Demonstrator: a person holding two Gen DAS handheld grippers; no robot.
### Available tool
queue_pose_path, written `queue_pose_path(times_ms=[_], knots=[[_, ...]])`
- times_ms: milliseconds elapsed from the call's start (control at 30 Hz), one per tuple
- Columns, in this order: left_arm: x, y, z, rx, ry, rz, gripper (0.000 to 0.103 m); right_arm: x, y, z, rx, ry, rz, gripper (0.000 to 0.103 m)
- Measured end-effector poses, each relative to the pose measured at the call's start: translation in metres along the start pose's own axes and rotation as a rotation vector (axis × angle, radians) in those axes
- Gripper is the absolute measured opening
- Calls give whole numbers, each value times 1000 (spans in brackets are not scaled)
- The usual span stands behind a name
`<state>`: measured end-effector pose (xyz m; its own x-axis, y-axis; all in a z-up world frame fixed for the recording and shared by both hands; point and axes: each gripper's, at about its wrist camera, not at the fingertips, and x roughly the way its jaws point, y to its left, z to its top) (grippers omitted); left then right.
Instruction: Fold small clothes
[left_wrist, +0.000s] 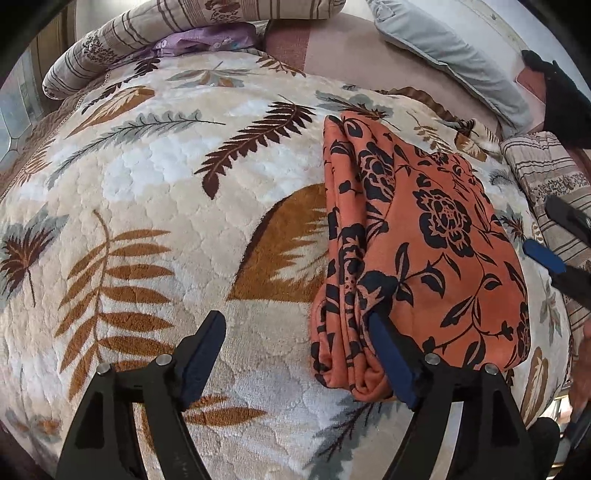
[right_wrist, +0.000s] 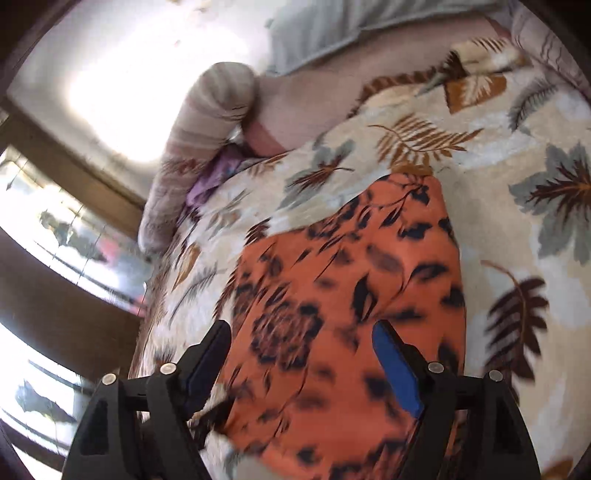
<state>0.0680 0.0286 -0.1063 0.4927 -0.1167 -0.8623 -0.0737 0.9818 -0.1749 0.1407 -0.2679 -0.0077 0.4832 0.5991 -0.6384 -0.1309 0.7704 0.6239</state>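
Lying folded on plush leaf-print blanket: thin orange cloth, black floral print, rough rectangle. Left gripper spread wide, empty, at cloth's edge. Right gripper spread wide above cloth, empty.

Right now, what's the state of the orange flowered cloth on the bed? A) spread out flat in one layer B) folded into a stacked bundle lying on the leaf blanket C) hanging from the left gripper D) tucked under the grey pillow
B: the orange cloth shows several stacked layers along its edge and lies on the leaf blanket, while the left gripper is open and grips nothing.
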Motion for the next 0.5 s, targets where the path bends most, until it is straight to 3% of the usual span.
queue_pose_path(times_ms=[67, 200, 333, 500], knots=[[-11, -4, -3, 10, -8, 13, 81, -4, 5, -25, -20, 28, 20, 82], [-41, -12, -8, 24, -39, 18, 81, 20, -19, -56, 26, 146, -51, 83], [-81, -17, -17, 53, -118, 60, 81, -16, 12, -57, -10, 45, -21, 83], [-112, -20, -29, 40, -146, 52, 81, -55, 42, -88, -100, -23, -83, 83]])
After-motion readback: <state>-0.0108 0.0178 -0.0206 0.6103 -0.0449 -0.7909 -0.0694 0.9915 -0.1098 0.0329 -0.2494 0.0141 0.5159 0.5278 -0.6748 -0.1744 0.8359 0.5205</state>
